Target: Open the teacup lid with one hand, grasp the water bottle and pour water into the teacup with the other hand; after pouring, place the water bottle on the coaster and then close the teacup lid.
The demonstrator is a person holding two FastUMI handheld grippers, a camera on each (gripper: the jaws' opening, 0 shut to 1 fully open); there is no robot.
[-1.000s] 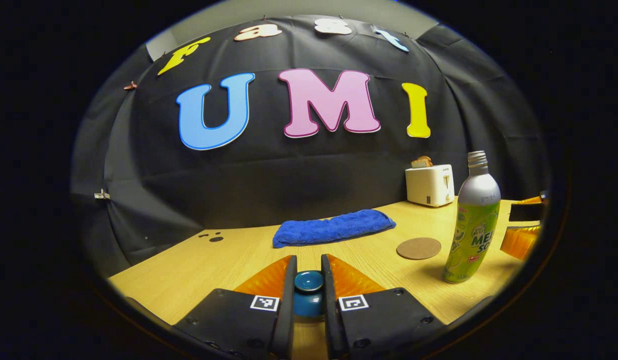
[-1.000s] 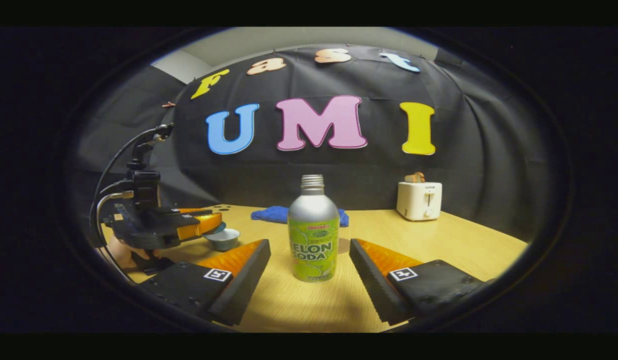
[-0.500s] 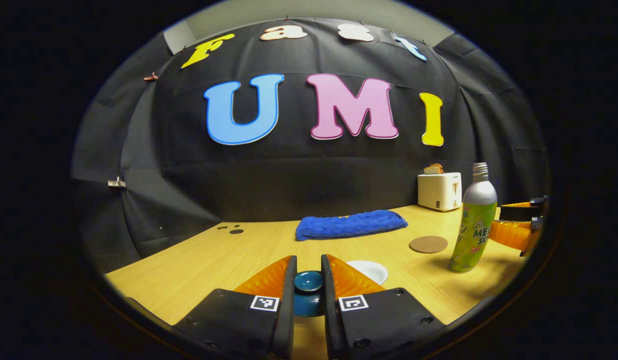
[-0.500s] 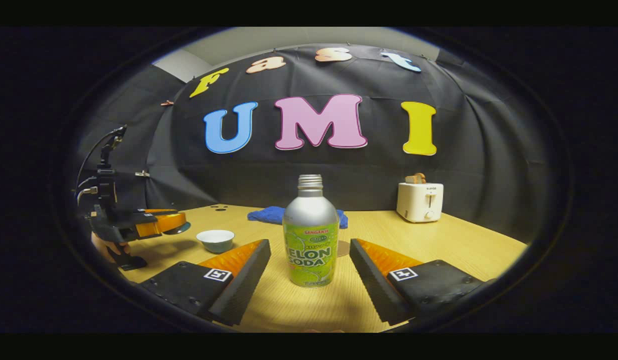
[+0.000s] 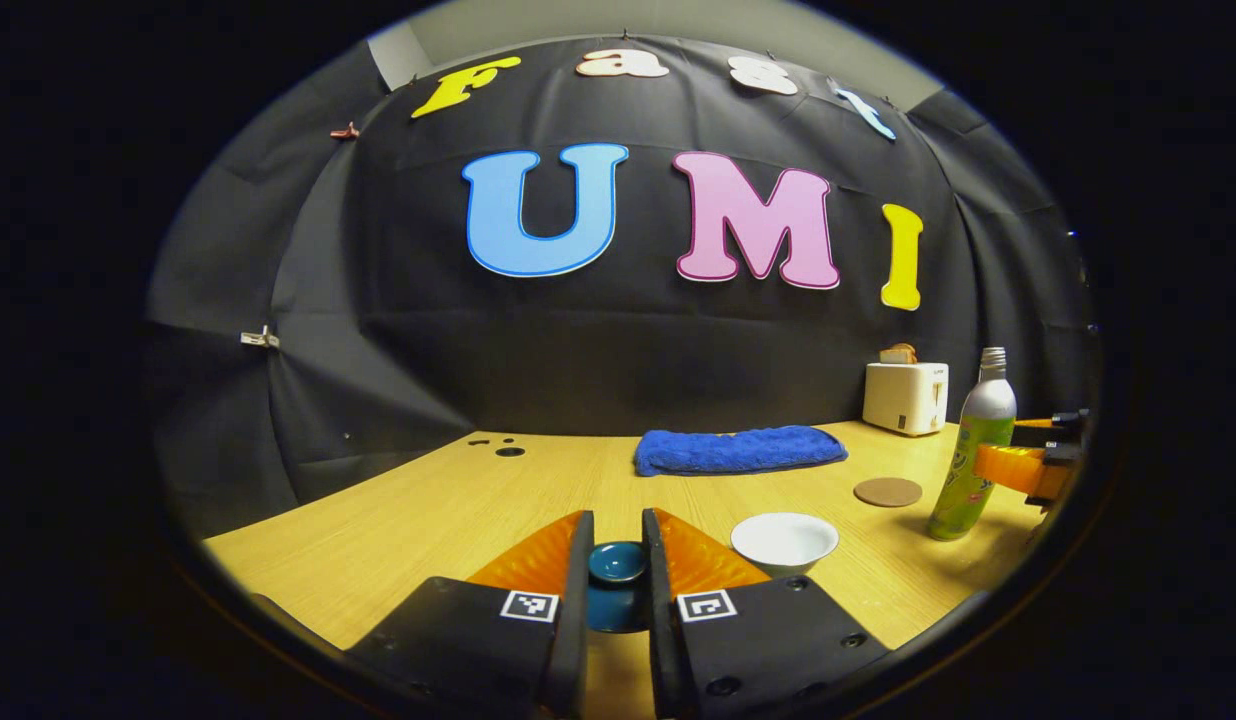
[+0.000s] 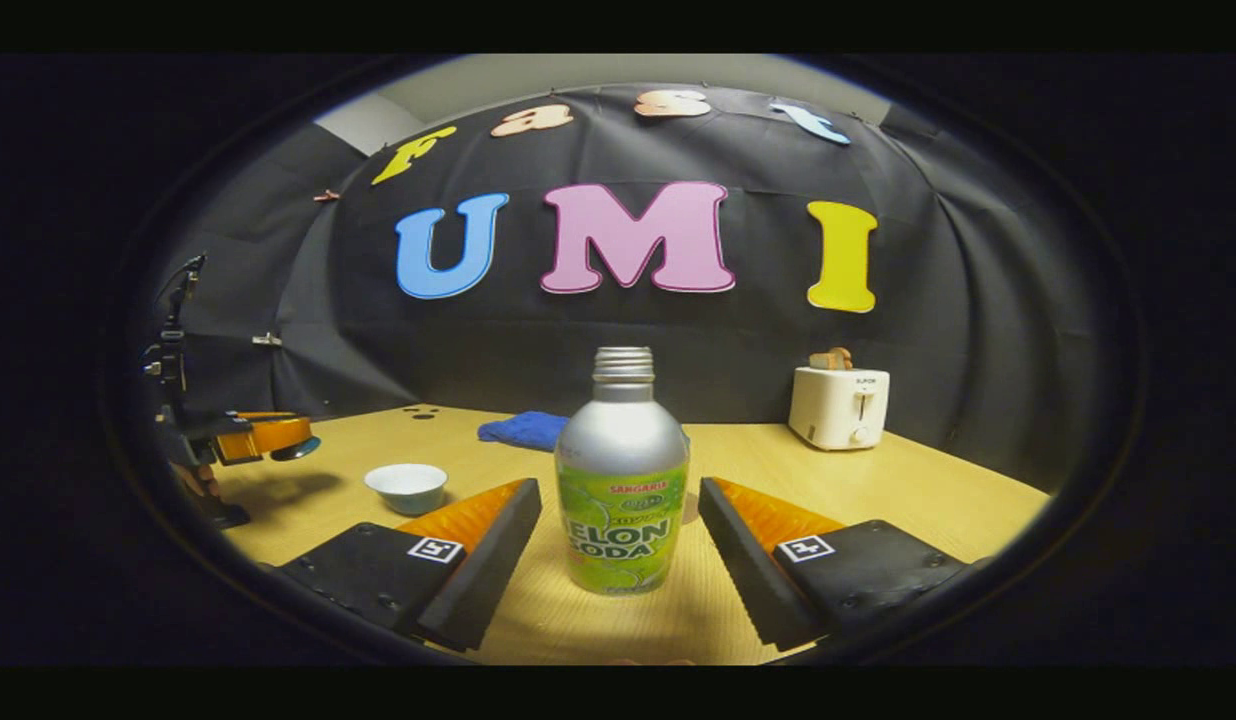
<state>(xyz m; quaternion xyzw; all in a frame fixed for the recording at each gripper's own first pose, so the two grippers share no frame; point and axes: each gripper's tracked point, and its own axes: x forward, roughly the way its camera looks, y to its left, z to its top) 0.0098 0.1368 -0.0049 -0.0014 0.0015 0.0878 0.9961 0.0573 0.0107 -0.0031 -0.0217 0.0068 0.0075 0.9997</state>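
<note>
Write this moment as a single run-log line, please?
left gripper: shut on teacup lid, lifted | teacup: open | right gripper: open around water bottle | coaster: bare

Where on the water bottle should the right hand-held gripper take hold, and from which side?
Probably the wide round body of the water bottle, below its narrow threaded neck, approached level from the front. It stands upright on the table, between the open fingers of the right hand-held gripper, so closing there should press both sides.

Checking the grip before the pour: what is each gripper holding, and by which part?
Left gripper: teacup lid, by its knob. Right gripper: nothing, open around the water bottle.
</note>
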